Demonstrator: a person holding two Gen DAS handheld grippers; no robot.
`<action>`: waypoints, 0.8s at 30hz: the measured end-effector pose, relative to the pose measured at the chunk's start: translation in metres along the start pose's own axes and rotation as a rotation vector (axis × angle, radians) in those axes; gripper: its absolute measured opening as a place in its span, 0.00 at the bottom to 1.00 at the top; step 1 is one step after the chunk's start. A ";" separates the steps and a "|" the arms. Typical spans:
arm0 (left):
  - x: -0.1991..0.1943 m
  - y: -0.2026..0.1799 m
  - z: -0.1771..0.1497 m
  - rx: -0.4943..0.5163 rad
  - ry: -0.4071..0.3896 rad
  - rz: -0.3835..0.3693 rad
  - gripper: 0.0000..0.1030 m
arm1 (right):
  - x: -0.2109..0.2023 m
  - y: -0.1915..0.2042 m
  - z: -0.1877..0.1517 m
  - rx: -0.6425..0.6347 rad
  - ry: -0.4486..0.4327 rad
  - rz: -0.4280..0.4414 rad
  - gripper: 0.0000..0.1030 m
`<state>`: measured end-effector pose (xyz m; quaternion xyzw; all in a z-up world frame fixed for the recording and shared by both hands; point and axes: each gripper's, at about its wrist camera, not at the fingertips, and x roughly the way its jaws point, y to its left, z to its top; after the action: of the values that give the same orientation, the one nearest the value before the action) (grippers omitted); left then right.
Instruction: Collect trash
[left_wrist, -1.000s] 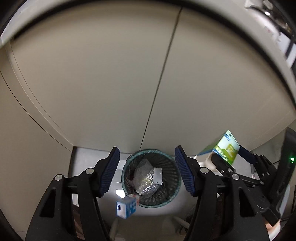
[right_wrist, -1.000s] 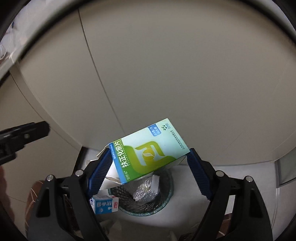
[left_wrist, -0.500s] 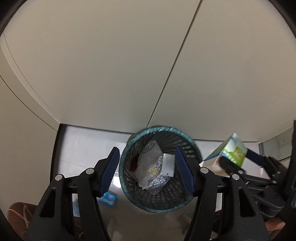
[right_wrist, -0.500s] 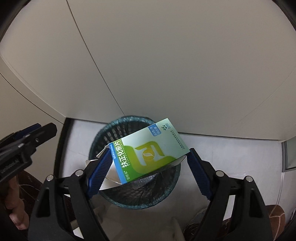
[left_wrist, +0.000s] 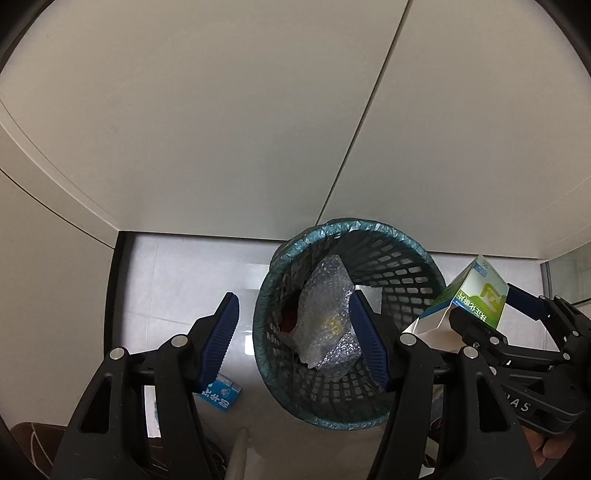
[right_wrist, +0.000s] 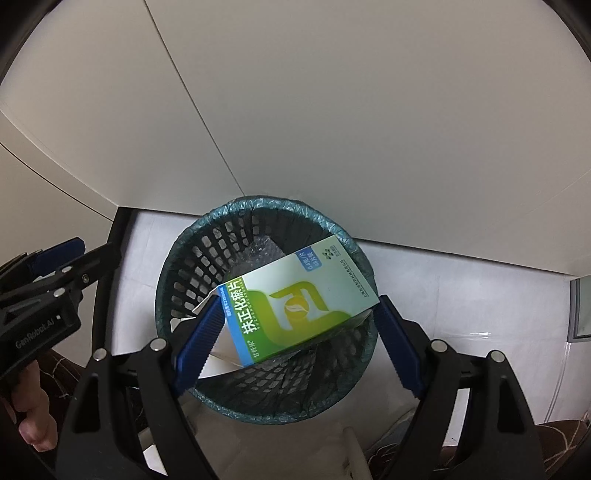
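A dark mesh bin (left_wrist: 369, 223) with a teal liner stands on the pale floor and holds crumpled bubble wrap (left_wrist: 325, 314). My right gripper (right_wrist: 299, 341) is shut on a green-and-white carton (right_wrist: 295, 302), tilted just above the bin's (right_wrist: 258, 201) mouth. In the left wrist view the same carton (left_wrist: 476, 295) hangs over the bin's right rim. My left gripper (left_wrist: 295, 339) is open and empty, with the bin's left rim showing between its fingers. A small blue-and-white box (left_wrist: 221, 395) lies on the floor left of the bin.
White cabinet doors (left_wrist: 258, 129) rise right behind the bin. A dark strip (left_wrist: 112, 295) edges the floor on the left. A pale rod (left_wrist: 238, 456) pokes up at the bottom. A hand (right_wrist: 29, 417) holds the left gripper (right_wrist: 96, 251).
Both grippers have sunk towards the bin, which now looks much larger. The carton, still gripped, has come down over the bin's mouth. The left jaws stand as wide as before.
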<state>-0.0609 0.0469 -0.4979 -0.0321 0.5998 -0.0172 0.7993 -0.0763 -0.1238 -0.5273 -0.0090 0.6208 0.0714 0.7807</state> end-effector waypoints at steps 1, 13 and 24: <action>0.001 0.001 0.000 -0.003 0.002 -0.002 0.59 | 0.000 0.001 0.000 -0.004 0.000 -0.002 0.77; -0.004 0.003 0.003 -0.031 -0.027 0.007 0.68 | -0.007 0.001 -0.002 -0.013 -0.012 0.000 0.82; -0.032 -0.002 0.001 -0.030 -0.085 0.001 0.90 | -0.045 -0.011 -0.005 0.035 -0.057 0.001 0.84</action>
<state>-0.0690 0.0471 -0.4673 -0.0447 0.5654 -0.0064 0.8236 -0.0892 -0.1398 -0.4860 0.0070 0.5996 0.0613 0.7979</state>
